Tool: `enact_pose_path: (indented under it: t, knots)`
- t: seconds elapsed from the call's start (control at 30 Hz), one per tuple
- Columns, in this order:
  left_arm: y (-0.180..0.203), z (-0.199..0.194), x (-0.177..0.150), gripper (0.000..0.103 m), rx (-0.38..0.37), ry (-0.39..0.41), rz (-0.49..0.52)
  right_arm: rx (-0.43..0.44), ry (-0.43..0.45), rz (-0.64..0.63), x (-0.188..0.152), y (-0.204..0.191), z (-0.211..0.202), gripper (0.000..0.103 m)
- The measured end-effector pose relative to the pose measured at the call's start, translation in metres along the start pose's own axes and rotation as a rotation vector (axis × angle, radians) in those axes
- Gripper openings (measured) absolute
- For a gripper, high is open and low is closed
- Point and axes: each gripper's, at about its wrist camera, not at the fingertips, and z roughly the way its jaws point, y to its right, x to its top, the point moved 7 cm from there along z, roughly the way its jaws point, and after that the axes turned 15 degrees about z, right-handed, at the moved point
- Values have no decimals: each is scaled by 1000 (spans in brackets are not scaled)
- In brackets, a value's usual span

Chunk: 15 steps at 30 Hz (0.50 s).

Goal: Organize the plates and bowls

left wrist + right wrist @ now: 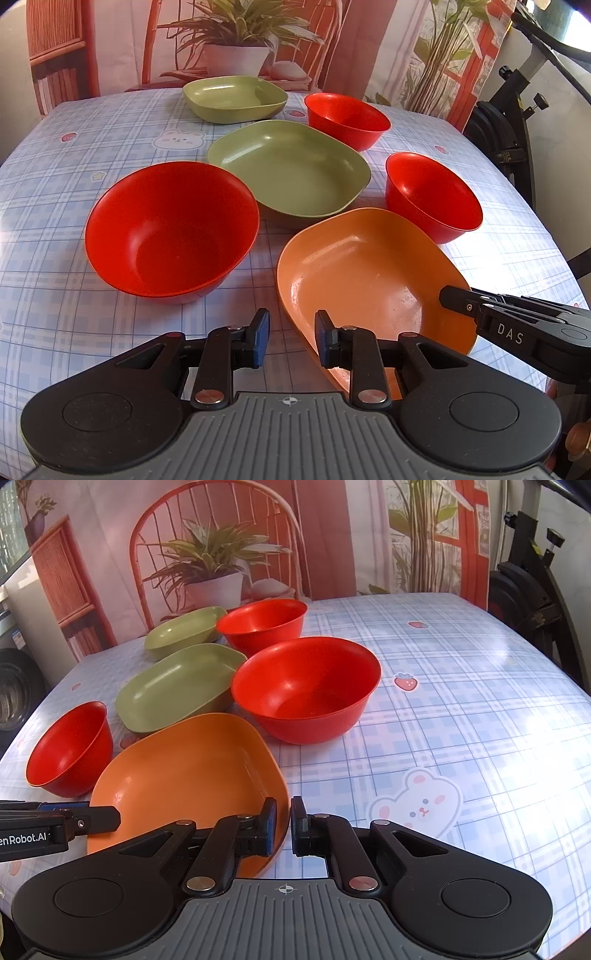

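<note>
- The checked worktop (pixel 55 221) fills both views, with a printed backdrop of plants behind it. Everything I place here is relative to the orange plate (pixel 362 280), which lies nearest to me.
- Left wrist view: my left gripper (pixel 291 339) is spread, straddling the plate's left rim. One pad is outside and one inside, and neither clearly presses. If I lift now, I think this side would sag or slide out.
- The left red bowl (pixel 170 232) sits just left of the plate and the near green plate (pixel 291 173) just behind it. A plate that tilts or swings could knock either one.
- Right wrist view: my right gripper (pixel 284 823) is pressed almost together, pinching the plate's thin right rim. That smooth edge could slip, and a one-sided pull might twist the plate.
- The right red bowl (pixel 306 690) stands close behind the plate's right corner, so a forward shove would bump it.
</note>
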Motion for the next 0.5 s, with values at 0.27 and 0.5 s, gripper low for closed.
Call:
enact_pose_path:
  t: [0.27, 0.5]
  knots:
    - [2, 0, -2, 16, -16, 5, -11, 7, 5, 7, 1, 0, 0, 5]
    - [1, -1, -3, 15, -10, 9, -16, 8, 2, 6, 0, -2, 0, 4]
